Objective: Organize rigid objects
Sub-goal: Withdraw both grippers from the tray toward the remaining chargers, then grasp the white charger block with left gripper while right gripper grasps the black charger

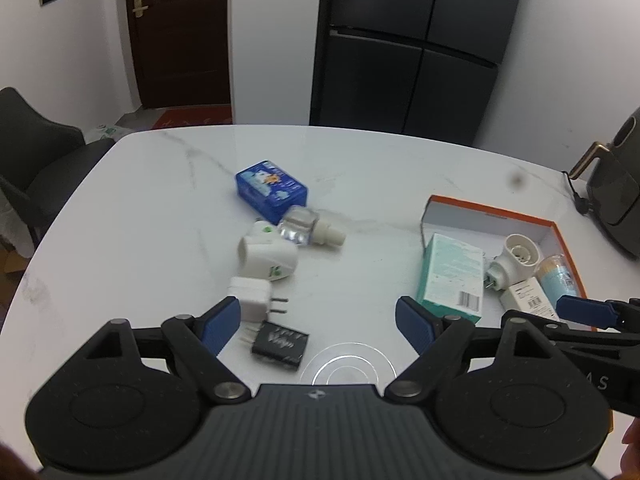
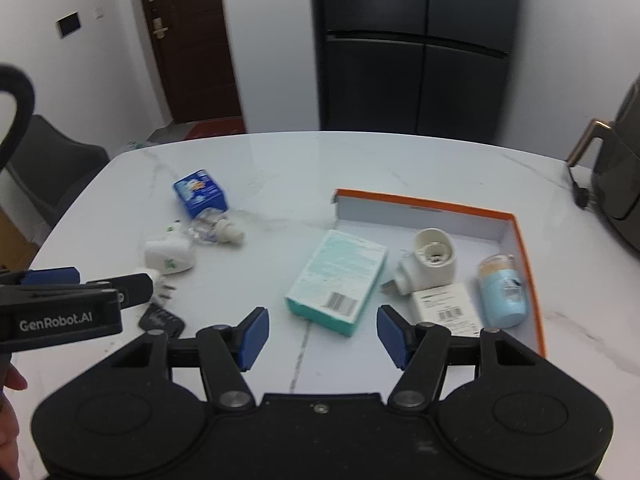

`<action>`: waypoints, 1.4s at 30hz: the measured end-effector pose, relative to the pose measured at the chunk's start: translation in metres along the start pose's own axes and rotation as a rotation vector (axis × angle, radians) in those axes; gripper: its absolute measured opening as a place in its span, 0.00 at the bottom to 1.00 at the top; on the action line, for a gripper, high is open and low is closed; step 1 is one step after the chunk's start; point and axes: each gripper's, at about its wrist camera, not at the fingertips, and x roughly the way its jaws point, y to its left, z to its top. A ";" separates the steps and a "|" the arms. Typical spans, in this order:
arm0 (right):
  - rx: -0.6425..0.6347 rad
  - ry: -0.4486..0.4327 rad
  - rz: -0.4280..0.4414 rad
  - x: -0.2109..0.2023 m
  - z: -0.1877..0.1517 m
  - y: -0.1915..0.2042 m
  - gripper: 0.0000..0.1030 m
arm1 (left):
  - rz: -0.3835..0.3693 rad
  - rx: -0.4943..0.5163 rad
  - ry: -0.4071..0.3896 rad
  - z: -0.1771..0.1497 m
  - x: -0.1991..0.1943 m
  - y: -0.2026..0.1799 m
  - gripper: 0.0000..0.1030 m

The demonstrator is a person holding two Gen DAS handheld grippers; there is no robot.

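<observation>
An orange-rimmed white box [image 2: 524, 236] lies on the marble table at the right and holds a teal carton [image 2: 338, 280], a white plug-in device [image 2: 430, 262], a small white box [image 2: 446, 306] and a light blue tube [image 2: 502, 290]. Loose on the table at the left lie a blue tin [image 1: 272, 190], a clear refill bottle [image 1: 308, 230], a white plug-in device [image 1: 268, 254], a white plug adapter [image 1: 252, 298] and a black adapter [image 1: 280, 344]. My left gripper [image 1: 318, 324] is open above the adapters. My right gripper [image 2: 318, 334] is open, just in front of the teal carton.
A grey air fryer [image 1: 616, 196] with a cable stands at the table's right edge. A dark chair [image 1: 36, 152] stands at the left. A black fridge [image 1: 408, 44] and a brown door [image 1: 180, 32] are behind the table.
</observation>
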 end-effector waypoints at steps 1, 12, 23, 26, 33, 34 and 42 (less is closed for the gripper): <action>-0.007 0.001 0.005 0.000 0.000 0.003 0.71 | 0.004 -0.004 0.000 -0.001 -0.001 0.003 0.84; -0.053 0.015 0.054 0.003 -0.004 0.027 0.71 | 0.020 -0.031 0.012 -0.018 -0.009 0.029 0.85; -0.070 0.044 0.076 0.010 -0.015 0.037 0.71 | -0.024 -0.030 0.060 -0.055 -0.003 0.057 0.88; -0.066 0.057 0.079 0.013 -0.019 0.038 0.71 | -0.017 -0.007 0.090 -0.070 0.006 0.060 0.88; -0.074 0.088 0.085 0.021 -0.028 0.045 0.71 | -0.012 0.039 0.109 -0.083 0.031 0.064 0.88; -0.076 0.092 0.085 0.022 -0.029 0.046 0.71 | -0.014 0.051 0.104 -0.083 0.035 0.064 0.88; -0.070 0.121 0.074 0.034 -0.034 0.052 0.71 | -0.049 0.089 0.109 -0.086 0.065 0.071 0.75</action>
